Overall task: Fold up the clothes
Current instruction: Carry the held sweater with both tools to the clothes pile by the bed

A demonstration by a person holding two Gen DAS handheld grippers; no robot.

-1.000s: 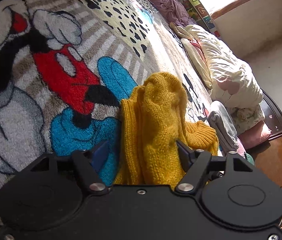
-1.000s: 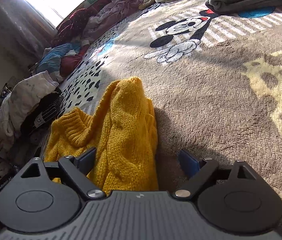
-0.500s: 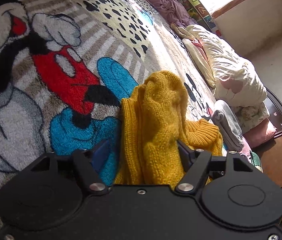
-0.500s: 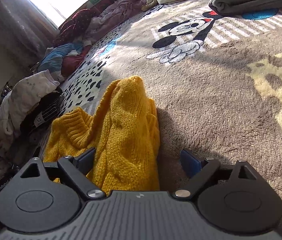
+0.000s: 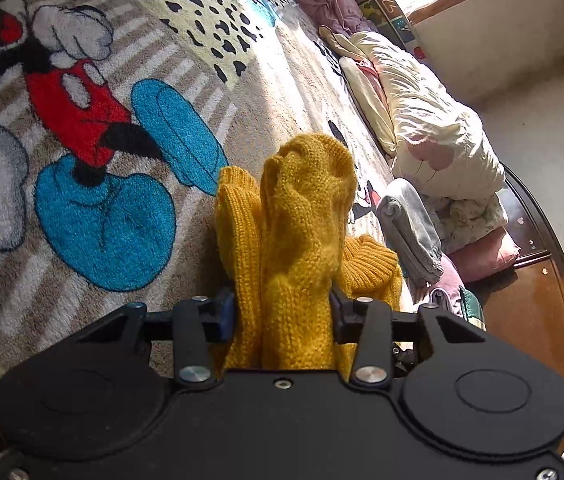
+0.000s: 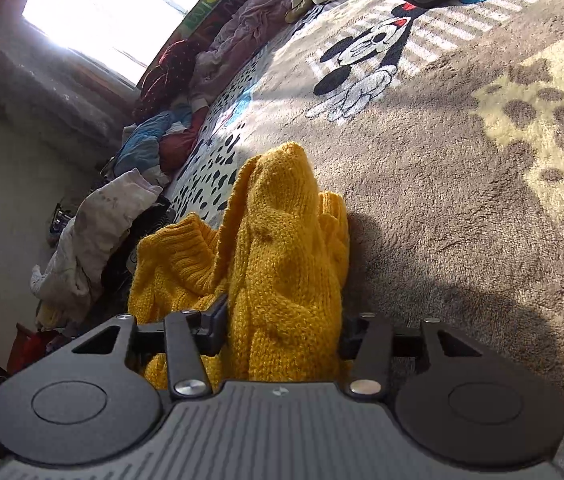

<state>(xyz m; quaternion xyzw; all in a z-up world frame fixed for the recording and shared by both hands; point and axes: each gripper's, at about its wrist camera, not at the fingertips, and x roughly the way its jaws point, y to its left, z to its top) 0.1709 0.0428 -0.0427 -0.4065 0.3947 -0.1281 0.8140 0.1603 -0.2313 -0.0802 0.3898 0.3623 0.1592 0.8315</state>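
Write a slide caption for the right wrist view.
Right gripper clamps a bunched yellow sweater over a cartoon blanket.

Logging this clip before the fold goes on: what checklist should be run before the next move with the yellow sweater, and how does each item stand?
1. Left gripper shut on the yellow sweater: ok, both pads press into the knit.
2. Right gripper shut on the sweater: ok, knit fills the jaws.
3. Sweater bunched rather than spread flat: not ok for a neat fold.
4. Free blanket to the right for laying it down: ok.
5. Folded grey garment close to the sweater's ribbed edge: touching or apart, cannot tell.
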